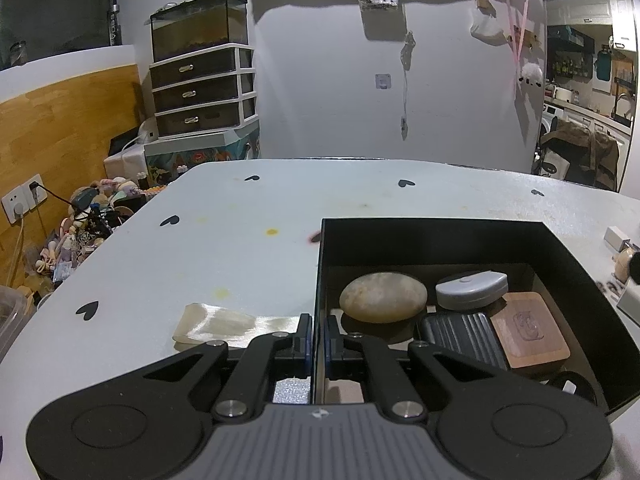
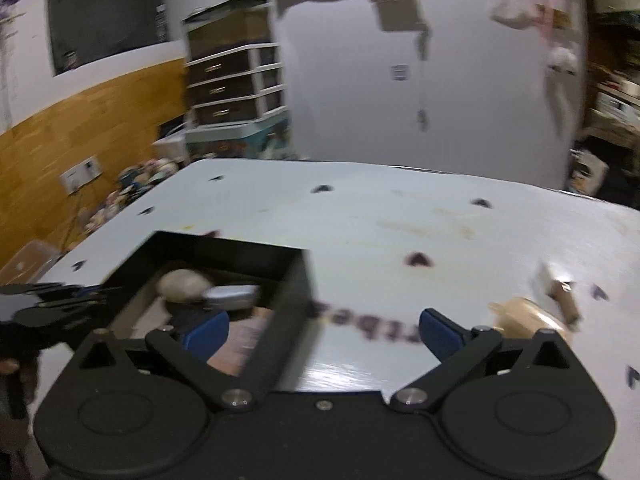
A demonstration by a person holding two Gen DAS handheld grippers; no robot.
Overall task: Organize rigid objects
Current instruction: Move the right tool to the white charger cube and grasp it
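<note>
A black box (image 1: 440, 240) stands on the pale table (image 1: 240, 240). It holds a tan stone (image 1: 382, 298), a grey case (image 1: 472, 290), a black ribbed piece (image 1: 460, 336) and a wooden block (image 1: 528, 328). My left gripper (image 1: 318, 340) is shut on the box's left wall, one finger inside and one outside. In the blurred right wrist view my right gripper (image 2: 324, 334) stands wide open over the box's (image 2: 224, 248) right wall, its pads touching nothing. A tan rounded object (image 2: 524, 316) lies just past the right fingertip (image 2: 440, 336). The stone (image 2: 182, 284) shows there too.
A cream ribbon strip (image 1: 224, 324) lies on the table left of the box. Small white and brown pieces (image 2: 560, 288) sit by the tan object. A white block (image 1: 616, 238) rests at the table's right edge. Drawers (image 1: 204, 92) and clutter stand beyond the far left corner.
</note>
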